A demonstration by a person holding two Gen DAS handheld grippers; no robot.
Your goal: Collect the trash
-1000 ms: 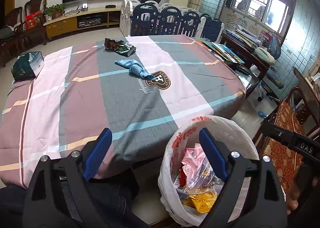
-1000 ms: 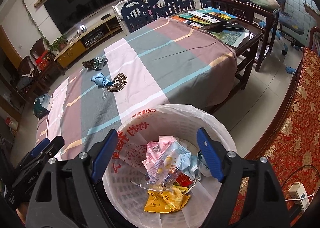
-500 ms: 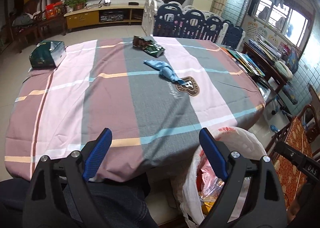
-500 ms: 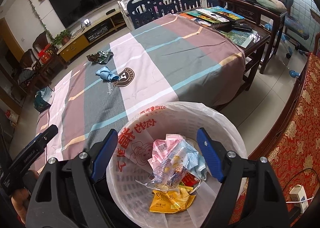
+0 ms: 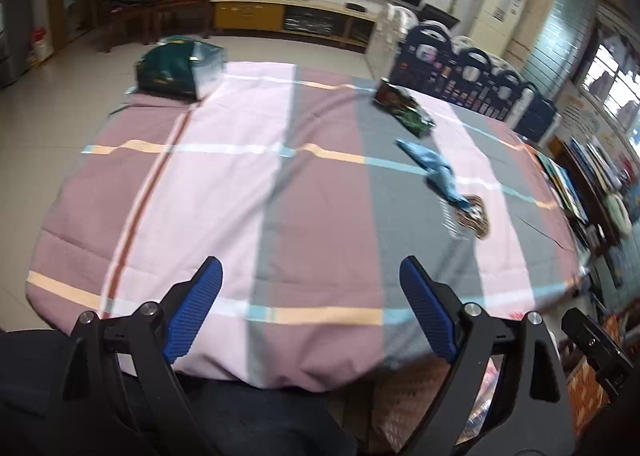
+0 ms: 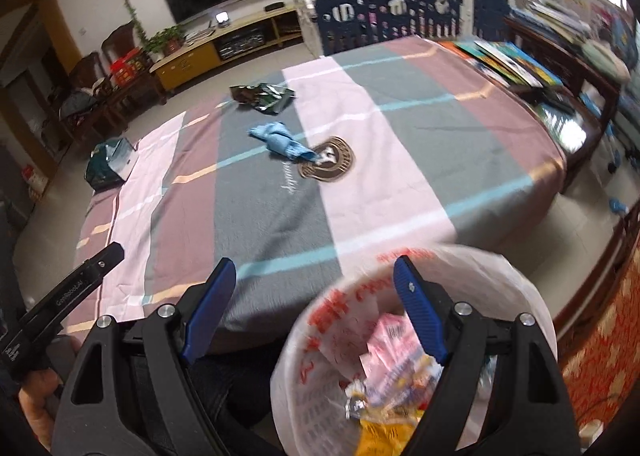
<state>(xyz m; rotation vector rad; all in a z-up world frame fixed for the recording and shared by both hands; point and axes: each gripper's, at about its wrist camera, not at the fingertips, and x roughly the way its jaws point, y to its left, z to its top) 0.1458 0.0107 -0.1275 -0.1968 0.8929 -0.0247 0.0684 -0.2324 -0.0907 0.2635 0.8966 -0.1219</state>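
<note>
Two pieces of trash on the cloth-covered surface (image 6: pixel 400 160): blue crumpled wrapper (image 6: pixel 280 140) mid-surface, dark green foil bag (image 6: pixel 262 96) beyond it. Lined bin (image 6: pixel 516 284) sits at the near edge for short drops. Left gripper (image 5: pixel 310 304) and right gripper (image 6: pixel 314 296): jaws spread, empty, likely ready to reach.

Most of the striped tablecloth (image 5: pixel 248 192) is lying bare between the near edge and the far side, leaving a wide path forward. Only a crumpled blue wrapper (image 6: pixel 280 140) and a green foil packet (image 6: pixel 262 96) are sitting out past the middle, apart from each other, while a green tissue box (image 5: pixel 176 70) is occupying the far left corner and books (image 6: pixel 508 60) are crowding the right edge. The lined bin (image 6: pixel 520 280) is standing just below the table's near edge.
</note>
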